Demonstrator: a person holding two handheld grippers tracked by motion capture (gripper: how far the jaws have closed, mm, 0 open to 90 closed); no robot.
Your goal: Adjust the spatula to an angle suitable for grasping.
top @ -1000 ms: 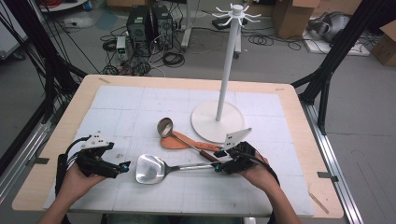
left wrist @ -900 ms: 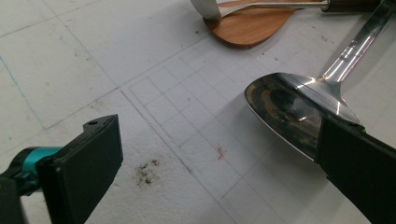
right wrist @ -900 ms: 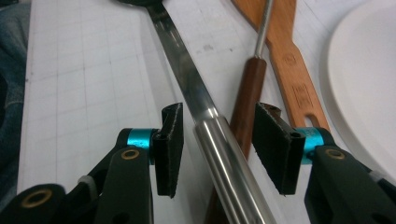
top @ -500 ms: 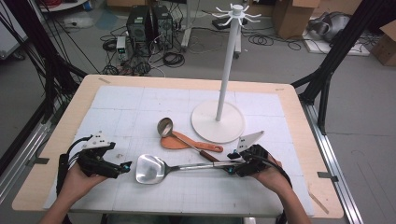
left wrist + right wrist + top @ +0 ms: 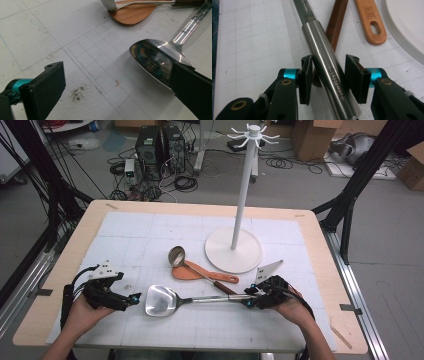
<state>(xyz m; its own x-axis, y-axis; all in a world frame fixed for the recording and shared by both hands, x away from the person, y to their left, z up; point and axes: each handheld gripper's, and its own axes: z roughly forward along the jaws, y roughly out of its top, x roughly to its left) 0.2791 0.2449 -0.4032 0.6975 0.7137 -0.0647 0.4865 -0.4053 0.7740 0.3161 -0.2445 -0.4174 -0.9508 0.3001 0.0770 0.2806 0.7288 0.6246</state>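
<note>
left tool (image 5: 134, 298): black, teal collars, grey three-cornered plate | right tool (image 5: 329, 77): black pads, brass screws, teal collars

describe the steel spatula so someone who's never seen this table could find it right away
Start at the white stand with its round base, then come toward the near edge of the table. The steel spatula lies there crosswise, its handle between the jaws of the right gripper. Unlike the small ladle and orange wooden spatula nearby, it is all shiny metal with a broad flat blade.

Spatula (image 5: 161, 300) before crossed ladle (image 5: 176, 255) and wooden spoon (image 5: 187, 271); stand (image 5: 233, 251) behind
</note>
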